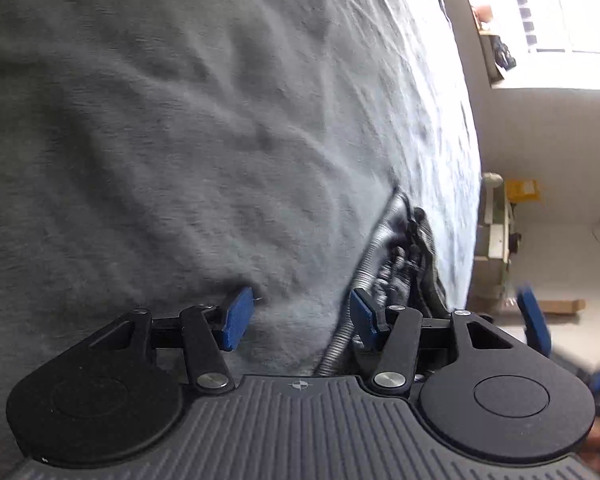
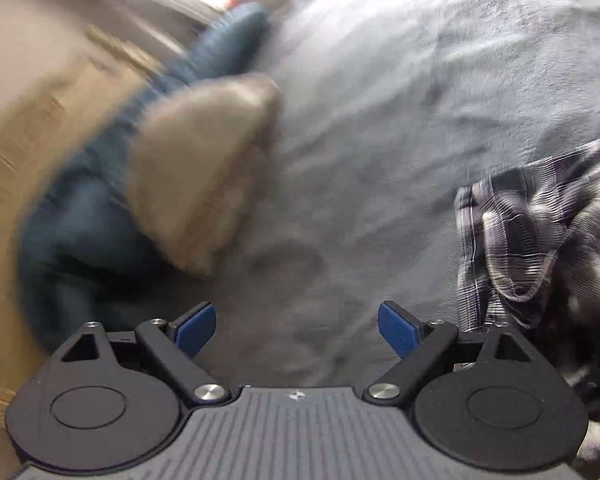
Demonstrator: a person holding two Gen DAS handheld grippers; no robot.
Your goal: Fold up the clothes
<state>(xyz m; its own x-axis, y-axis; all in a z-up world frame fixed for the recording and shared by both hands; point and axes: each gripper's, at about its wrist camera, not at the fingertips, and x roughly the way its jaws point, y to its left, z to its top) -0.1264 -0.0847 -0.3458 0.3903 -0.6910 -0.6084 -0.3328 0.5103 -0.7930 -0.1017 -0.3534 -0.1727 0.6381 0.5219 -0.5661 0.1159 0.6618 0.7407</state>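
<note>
Barely Begun: Both Grippers Empty Over the Bed

Clearly the folding has hardly started. The left gripper (image 1: 300, 318) hovers over a grey-blue blanket (image 1: 180, 140) spread across the bed, its jaws parted about halfway with only blanket showing between them — nothing is grasped. Just beside its right-hand finger lies a plaid garment (image 1: 404, 264), bunched up, with a ribbed band along one side that may be a waistband; it is too blurred to be sure.

The right gripper (image 2: 296, 328) stands wide and released, again with nothing but the blanket (image 2: 380, 100) between its pads. The same checked garment (image 2: 540, 232) sits rumpled at the right of its view, a hem curling loose — not laid flat, not folded. At the left edge of the bed is a blurred pile of blue cloth (image 2: 100, 208) with a tan piece (image 2: 204, 168) resting on top; whether that stack is already folded I cannot tell through the blur.

So, as a judgement: the plaid garment remains to be spread, smoothed and folded, and neither gripper has hold of it yet.
</note>
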